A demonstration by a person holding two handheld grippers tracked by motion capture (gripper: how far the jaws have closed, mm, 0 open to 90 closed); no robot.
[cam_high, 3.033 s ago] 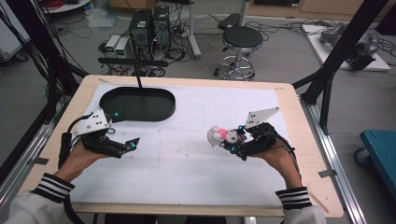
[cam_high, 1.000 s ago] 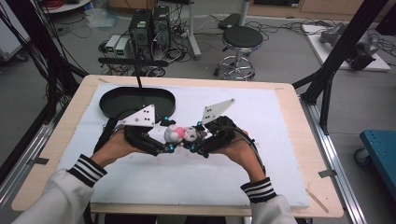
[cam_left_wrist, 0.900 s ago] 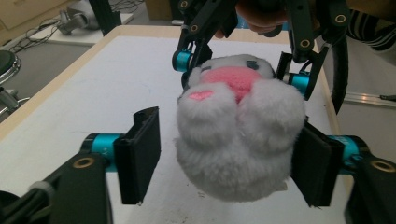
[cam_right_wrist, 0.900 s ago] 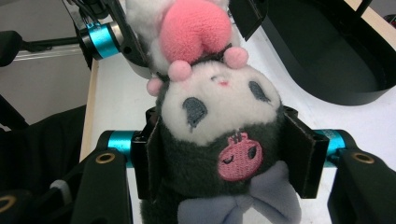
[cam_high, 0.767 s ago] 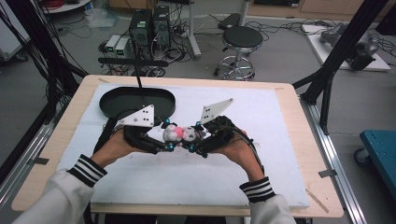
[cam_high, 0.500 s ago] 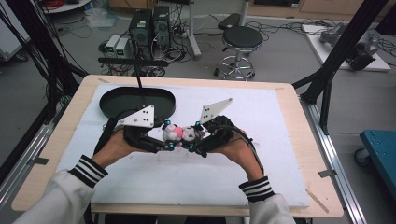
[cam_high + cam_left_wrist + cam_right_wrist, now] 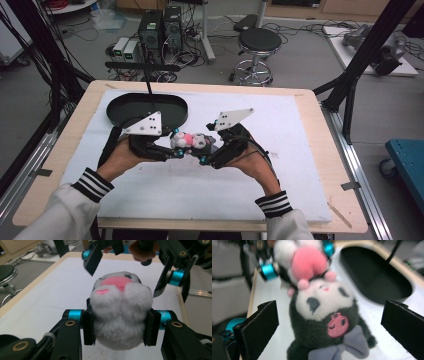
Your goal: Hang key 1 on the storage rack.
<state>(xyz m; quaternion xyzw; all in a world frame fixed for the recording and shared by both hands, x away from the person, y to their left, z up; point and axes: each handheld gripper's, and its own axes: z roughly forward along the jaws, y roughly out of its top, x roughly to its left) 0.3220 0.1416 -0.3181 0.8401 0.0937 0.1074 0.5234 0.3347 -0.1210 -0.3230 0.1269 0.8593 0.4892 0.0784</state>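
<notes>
In the high view we hold the plush toy (image 7: 190, 141) between our left gripper (image 7: 167, 150) and right gripper (image 7: 205, 152), above the white surface (image 7: 300, 165) and just in front of the black tray (image 7: 120, 107). In the left gripper view, the jaws have just been closing and press the toy's white end. In the right gripper view, the jaws have just sprung open, standing clear of the toy's dark head (image 7: 324, 315).

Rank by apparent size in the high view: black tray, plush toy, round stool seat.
1. black tray, clearly largest.
2. stool seat; it stands farther from the camera, so it looks smaller than it is.
3. plush toy, partly hidden by the grippers.
</notes>
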